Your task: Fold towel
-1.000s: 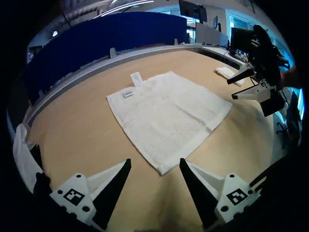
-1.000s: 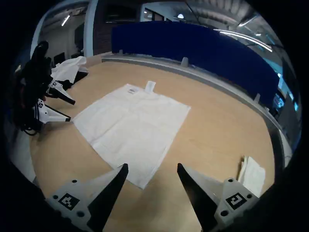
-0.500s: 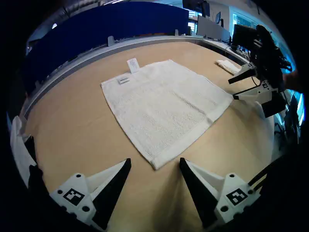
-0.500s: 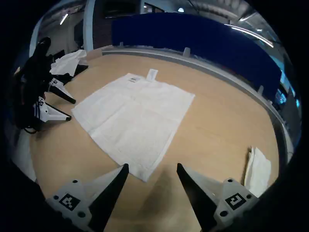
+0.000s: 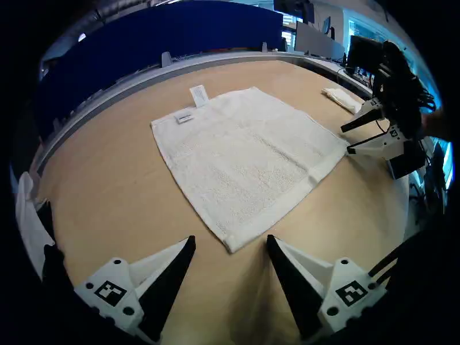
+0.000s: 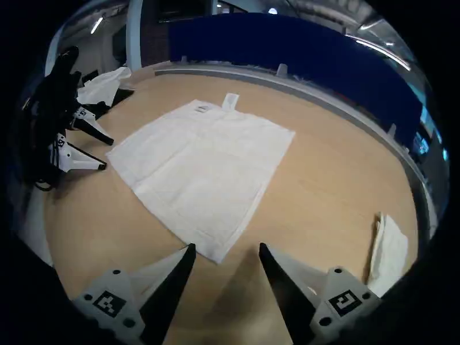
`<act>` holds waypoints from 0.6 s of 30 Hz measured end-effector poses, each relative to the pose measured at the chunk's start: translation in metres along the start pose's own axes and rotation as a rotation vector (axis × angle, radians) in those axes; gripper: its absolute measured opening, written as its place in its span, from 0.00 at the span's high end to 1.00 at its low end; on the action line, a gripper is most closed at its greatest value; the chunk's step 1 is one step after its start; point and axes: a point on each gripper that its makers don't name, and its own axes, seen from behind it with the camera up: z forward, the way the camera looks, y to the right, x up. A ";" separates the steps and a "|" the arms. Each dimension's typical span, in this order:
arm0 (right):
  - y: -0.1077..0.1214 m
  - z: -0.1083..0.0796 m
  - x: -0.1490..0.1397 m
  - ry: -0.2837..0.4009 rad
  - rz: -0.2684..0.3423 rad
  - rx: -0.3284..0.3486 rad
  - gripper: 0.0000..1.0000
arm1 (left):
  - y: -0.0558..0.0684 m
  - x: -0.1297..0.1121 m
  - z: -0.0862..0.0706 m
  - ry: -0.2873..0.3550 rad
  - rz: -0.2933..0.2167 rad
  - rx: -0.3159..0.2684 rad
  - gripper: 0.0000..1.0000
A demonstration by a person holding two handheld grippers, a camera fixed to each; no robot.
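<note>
Towel [image 5: 247,155] is white, spread flat in one layer on the wood tabletop [image 5: 115,190], roughly mid-table and turned like a diamond to both cams. There are no folds in it. Two small labels sit at its far edge: one sticks out past the hem [image 5: 198,95], the other lies just inside the hem [image 5: 184,118]. In right gripper view it's the same towel [image 6: 201,167], flat, labels at the far side.

Left gripper [image 5: 230,237] has its fingers spread wide w/ nothing between them. The towel's near corner lies in the gap just ahead of the tips and isn't pinched. Right gripper [image 6: 227,245] is also wide apart and empty, w/ another towel corner just ahead of the gap, no contact seen.

In left gripper view the right gripper [image 5: 345,141] is at the towel's right-hand corner, tips parted. The lower tip is just beside the hem, can't tell if touching. In right gripper view the left gripper [image 6: 108,155] sits by the towel's left-hand corner, parted too, close to the edge.

Further out, a small folded white cloth [image 5: 342,98] lies near the table's far right edge, well apart from the towel. It's also at lower right in right gripper view [image 6: 391,253]. A loose white cloth pile [image 6: 103,89] sits at the other end of the table. A blue divider panel [image 5: 161,40] runs along the back edge. Dark monitors [image 5: 362,54] stand behind the right gripper.
</note>
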 end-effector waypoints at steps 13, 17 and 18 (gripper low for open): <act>-0.007 0.000 -0.002 -0.026 0.030 0.028 0.66 | 0.005 0.000 -0.002 -0.016 0.009 -0.011 0.33; -0.005 -0.001 -0.002 -0.028 0.036 0.025 0.74 | 0.003 0.000 -0.001 -0.024 0.001 -0.005 0.44; -0.005 -0.001 -0.002 -0.029 0.036 0.025 0.74 | 0.003 0.000 -0.001 -0.026 -0.002 -0.003 0.46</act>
